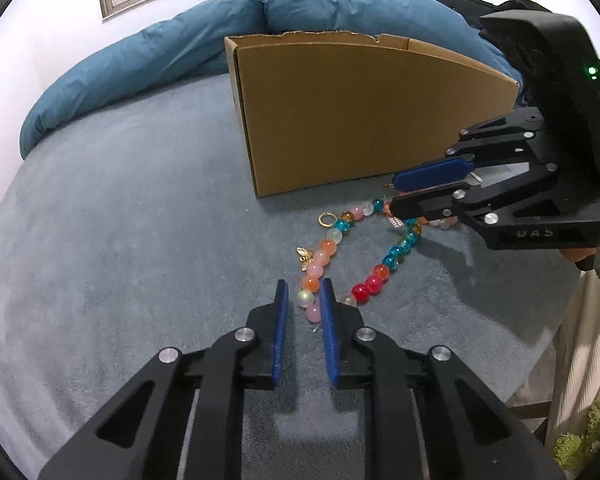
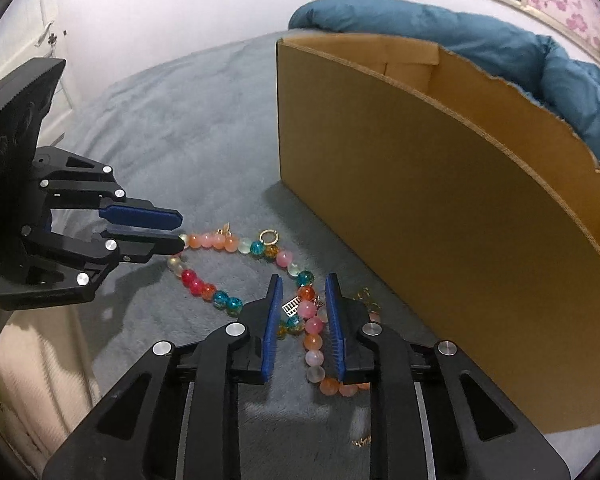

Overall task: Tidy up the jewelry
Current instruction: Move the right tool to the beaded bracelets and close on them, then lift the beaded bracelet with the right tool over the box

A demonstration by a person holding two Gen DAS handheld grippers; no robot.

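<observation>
Beaded necklace (image 2: pixel 260 248) on bed | left claw (image 1: pixel 304 292) narrow, straddling beads | right claw (image 2: pixel 300 292) narrow, straddling beads

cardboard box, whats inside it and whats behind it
The cardboard box is open-topped; only bare inner walls show, and its floor is hidden by the front wall. Behind it lies a blue duvet, partly covered by the box.

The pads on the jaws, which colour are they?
Blue pads on black gripper bodies, clearest in the right wrist view.
</observation>
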